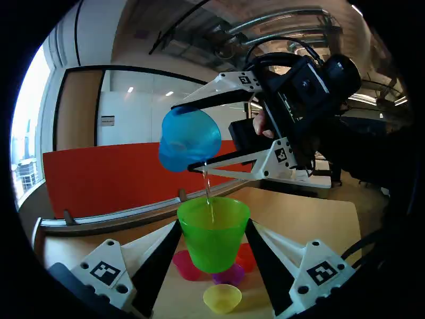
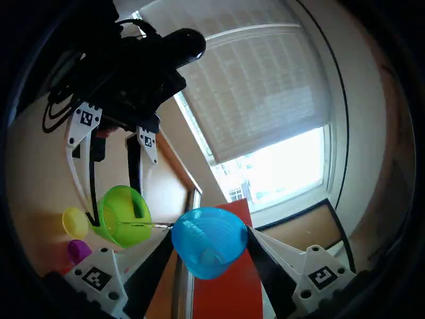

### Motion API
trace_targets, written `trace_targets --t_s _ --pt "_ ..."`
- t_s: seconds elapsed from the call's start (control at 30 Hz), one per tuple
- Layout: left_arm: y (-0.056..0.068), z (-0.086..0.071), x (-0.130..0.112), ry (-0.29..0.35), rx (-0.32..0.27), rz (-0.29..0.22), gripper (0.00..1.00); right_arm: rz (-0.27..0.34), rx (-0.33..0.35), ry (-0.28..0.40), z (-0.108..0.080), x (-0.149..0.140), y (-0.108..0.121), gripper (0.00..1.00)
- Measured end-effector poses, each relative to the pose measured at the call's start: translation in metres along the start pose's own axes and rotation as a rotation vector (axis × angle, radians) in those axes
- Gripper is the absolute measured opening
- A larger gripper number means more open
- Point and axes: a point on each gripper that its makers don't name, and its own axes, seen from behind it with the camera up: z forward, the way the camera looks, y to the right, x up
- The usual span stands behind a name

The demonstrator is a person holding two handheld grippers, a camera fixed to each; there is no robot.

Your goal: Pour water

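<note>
Water (image 1: 206, 186) falls from blue cup (image 1: 188, 137) into green cup (image 1: 212, 247) in left gripper (image 1: 213, 226).

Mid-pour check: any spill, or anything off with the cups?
Nothing stands out. The thin stream from the tilted blue cup lands inside the green cup, held upright in the left gripper. No water shows on the table around the small cups below.

No legible text or numbers; small wall notice (image 1: 108, 120) too blurred
</note>
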Motion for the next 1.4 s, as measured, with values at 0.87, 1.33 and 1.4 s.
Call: trace_targets --t_s 0.87,1.33,1.4 --pt "0.0033 -0.0009 0.0017 0.001 -0.004 0.006 0.85 -0.048 -0.006 -0.005 -0.0032 0.0041 0.0002 0.94" --pt "0.0024 -0.0014 0.0024 0.002 -0.002 0.008 0.85 -0.073 -0.008 -0.006 -0.0043 0.0063 -0.0008 0.94" --pt "0.0023 -0.0013 0.002 0.002 -0.002 0.009 0.85 -0.076 -0.009 -0.006 -0.0043 0.007 -0.0009 0.94"
